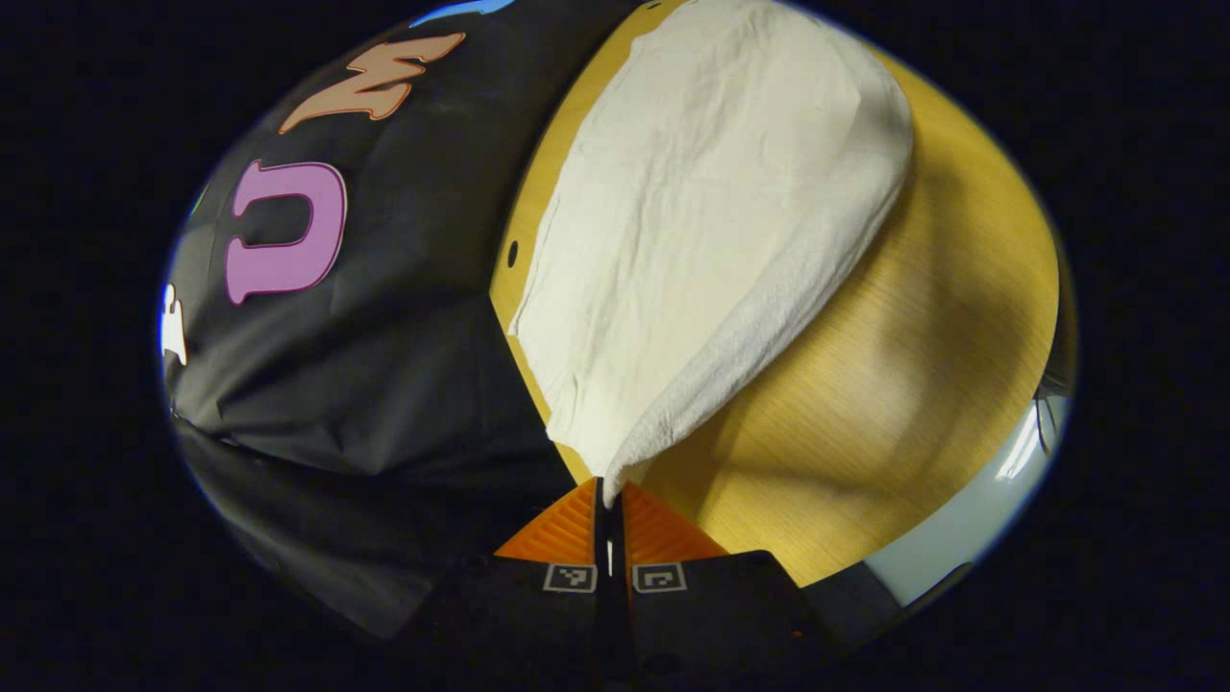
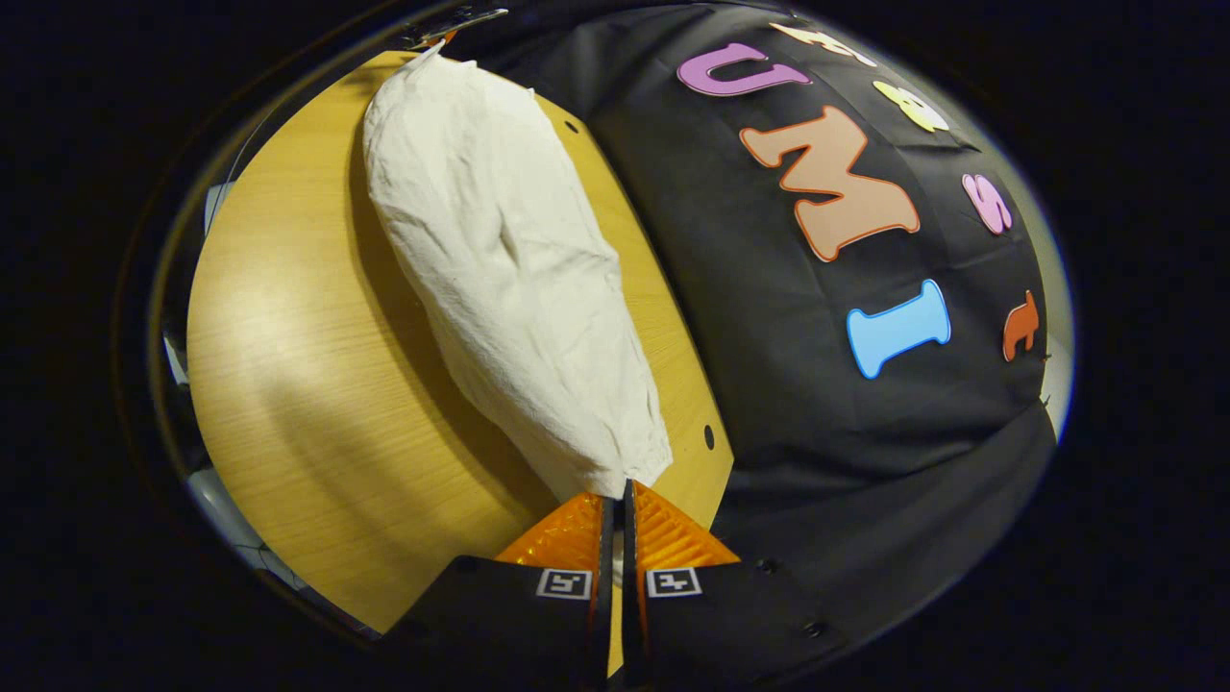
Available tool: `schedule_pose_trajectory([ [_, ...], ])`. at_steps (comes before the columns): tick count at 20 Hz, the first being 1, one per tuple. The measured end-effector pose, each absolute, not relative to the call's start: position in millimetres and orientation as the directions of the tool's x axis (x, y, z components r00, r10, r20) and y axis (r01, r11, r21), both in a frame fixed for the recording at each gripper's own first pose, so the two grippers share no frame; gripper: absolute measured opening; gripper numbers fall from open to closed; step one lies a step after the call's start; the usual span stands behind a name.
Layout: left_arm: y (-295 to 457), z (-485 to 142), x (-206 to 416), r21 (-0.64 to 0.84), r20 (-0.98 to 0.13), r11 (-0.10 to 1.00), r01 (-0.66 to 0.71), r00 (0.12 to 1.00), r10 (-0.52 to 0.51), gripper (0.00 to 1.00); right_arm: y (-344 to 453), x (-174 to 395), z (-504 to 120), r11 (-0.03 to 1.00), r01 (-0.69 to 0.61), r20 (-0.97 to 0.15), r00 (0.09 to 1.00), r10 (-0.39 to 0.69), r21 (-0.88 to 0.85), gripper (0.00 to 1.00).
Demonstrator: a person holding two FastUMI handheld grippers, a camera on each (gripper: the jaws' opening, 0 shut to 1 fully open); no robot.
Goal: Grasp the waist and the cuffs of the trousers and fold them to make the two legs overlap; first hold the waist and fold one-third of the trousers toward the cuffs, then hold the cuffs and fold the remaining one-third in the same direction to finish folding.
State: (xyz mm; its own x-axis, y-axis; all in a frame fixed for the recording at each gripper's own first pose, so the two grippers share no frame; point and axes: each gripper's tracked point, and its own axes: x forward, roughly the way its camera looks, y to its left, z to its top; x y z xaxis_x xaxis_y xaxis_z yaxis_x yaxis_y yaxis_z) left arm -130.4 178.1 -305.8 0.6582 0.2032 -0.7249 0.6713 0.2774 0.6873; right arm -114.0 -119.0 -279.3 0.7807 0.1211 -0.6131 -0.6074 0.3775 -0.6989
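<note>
Cream-white trousers point(image 1: 692, 240) stretch away from me over a light wooden table point(image 1: 894, 384). In the left gripper view my left gripper point(image 1: 609, 492) is shut on the near corner of the cloth, which rises lifted from the fingers. In the right gripper view the same trousers point(image 2: 509, 269) run long and narrow toward the far end of the table point(image 2: 307, 384). There my right gripper point(image 2: 616, 495) is shut on the near end of the fabric. Which end is the waist and which the cuffs I cannot tell.
The booth's black cloth wall point(image 1: 384, 365) hangs close along one long side of the table, also seen in the right gripper view point(image 2: 846, 404). Small holes point(image 2: 708, 437) sit near the table edge by the wall. Bare wood lies on the side away from the wall.
</note>
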Motion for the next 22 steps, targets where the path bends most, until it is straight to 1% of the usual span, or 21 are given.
schedule_pose_trajectory([
  [1, 174, -296, -119, 0.705, -0.705, 0.298, 0.643, 0.678, 0.205, 0.0, -117, -103, -275, 0.386, -0.596, -0.598, 0.791, 0.13, -0.704, 0.1],
  [2, 169, -287, -107, 0.721, -0.687, 0.315, 0.617, 0.696, 0.207, 0.0, -114, -93, -271, 0.392, -0.586, -0.586, 0.799, 0.136, -0.709, 0.07],
  [4, 163, -269, -78, 0.756, -0.644, 0.323, 0.569, 0.733, 0.216, 0.0, -111, -72, -261, 0.406, -0.566, -0.561, 0.815, 0.145, -0.718, 0.07],
  [8, 143, -239, -35, 0.785, -0.594, 0.356, 0.507, 0.78, 0.199, 0.0, -109, -30, -243, 0.448, -0.499, -0.506, 0.855, 0.115, -0.742, 0.07],
  [9, 137, -237, -23, 0.786, -0.586, 0.364, 0.499, 0.79, 0.181, 0.0, -111, -19, -243, 0.46, -0.48, -0.497, 0.863, 0.093, -0.747, 0.1],
  [10, 132, -238, -10, 0.786, -0.582, 0.368, 0.497, 0.795, 0.169, 0.0, -114, -11, -245, 0.47, -0.465, -0.496, 0.866, 0.066, -0.75, 0.07],
  [15, 116, -242, 51, 0.773, -0.573, 0.398, 0.493, 0.812, 0.107, 0.0, -110, 28, -247, 0.525, -0.381, -0.463, 0.886, -0.028, -0.761, 0.07],
  [19, 121, -263, 94, 0.758, -0.584, 0.431, 0.49, 0.804, 0.111, 0.0, -106, 58, -269, 0.551, -0.35, -0.476, 0.874, -0.099, -0.757, 0.07],
  [22, 126, -284, 126, 0.738, -0.599, 0.469, 0.485, 0.791, 0.124, 0.0, -107, 75, -292, 0.593, -0.33, -0.508, 0.847, -0.157, -0.734, 0.07],
])
